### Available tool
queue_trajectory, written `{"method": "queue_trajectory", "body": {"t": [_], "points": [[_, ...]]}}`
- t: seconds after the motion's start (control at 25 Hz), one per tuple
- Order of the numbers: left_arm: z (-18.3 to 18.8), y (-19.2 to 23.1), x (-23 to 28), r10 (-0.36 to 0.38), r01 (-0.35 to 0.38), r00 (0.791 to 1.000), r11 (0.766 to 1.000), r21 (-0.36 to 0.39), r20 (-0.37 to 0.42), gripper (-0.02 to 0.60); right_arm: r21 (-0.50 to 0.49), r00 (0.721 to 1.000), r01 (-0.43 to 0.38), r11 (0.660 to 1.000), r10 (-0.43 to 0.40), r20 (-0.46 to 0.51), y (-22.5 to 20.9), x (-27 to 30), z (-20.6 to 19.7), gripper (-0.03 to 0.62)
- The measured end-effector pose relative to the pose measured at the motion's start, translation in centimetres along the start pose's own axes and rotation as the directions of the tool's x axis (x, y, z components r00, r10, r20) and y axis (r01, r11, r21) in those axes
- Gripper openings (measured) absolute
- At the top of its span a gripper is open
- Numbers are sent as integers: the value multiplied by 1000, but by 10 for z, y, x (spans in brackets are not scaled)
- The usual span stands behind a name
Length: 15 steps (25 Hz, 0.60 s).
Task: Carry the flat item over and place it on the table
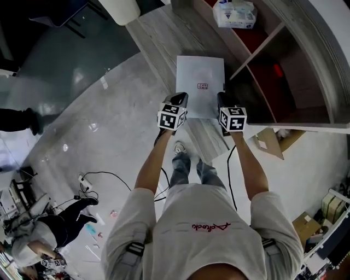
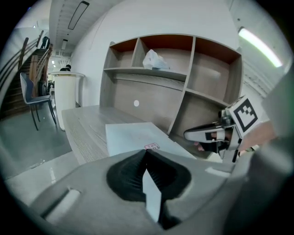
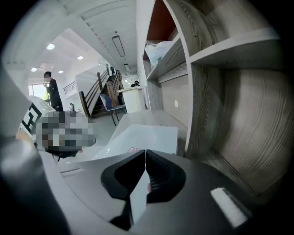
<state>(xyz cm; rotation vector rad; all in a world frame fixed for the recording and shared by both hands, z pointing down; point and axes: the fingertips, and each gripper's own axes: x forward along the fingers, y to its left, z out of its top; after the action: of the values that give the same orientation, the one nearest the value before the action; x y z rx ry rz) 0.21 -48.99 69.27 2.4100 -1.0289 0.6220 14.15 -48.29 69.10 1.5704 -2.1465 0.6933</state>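
Observation:
The flat item (image 1: 199, 82) is a white rectangular sheet-like package with a small red label. It lies level over the near end of the wooden table (image 1: 158, 33), beside the shelf unit. Whether it rests on the wood I cannot tell. My left gripper (image 1: 180, 99) is shut on its near left edge, and my right gripper (image 1: 223, 99) is shut on its near right edge. In the left gripper view the flat item (image 2: 135, 135) runs out from the shut left gripper (image 2: 146, 153). In the right gripper view the flat item (image 3: 149, 133) sits pinched in the right gripper (image 3: 145, 153).
A wooden shelf unit (image 1: 284, 65) stands right of the table, with a white bag (image 1: 235, 13) on a shelf. A white round pedestal (image 1: 120, 8) stands at the table's far end. Cardboard pieces (image 1: 270, 143) and cables (image 1: 104, 178) lie on the floor. A person (image 1: 54, 229) is at lower left.

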Motion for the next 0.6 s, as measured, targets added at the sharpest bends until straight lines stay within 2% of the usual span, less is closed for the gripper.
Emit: {"method": "queue_trajectory", "body": {"t": [0.04, 0.16, 0.32, 0.44, 0.6], "points": [[0, -2, -1, -2, 2, 1000, 1000, 1, 0, 0, -1, 1000, -4, 1000, 4, 0, 2, -1, 0, 3], [1, -9, -7, -6, 6, 1000, 1000, -9, 17, 0, -1, 999, -32, 999, 32, 17, 11, -5, 4, 3], [13, -32, -26, -28, 31, 996, 999, -32, 83, 0, -11, 995, -59, 998, 60, 80, 24, -26, 20, 3], [29, -48, -44, -49, 51, 990, 999, -9, 132, 0, -62, 988, -69, 996, 77, 135, 39, -46, 38, 3], [49, -57, -69, -47, 43, 983, 999, 27, 175, 0, -134, 972, -74, 988, 101, 214, 58, -75, 65, 5]]}}
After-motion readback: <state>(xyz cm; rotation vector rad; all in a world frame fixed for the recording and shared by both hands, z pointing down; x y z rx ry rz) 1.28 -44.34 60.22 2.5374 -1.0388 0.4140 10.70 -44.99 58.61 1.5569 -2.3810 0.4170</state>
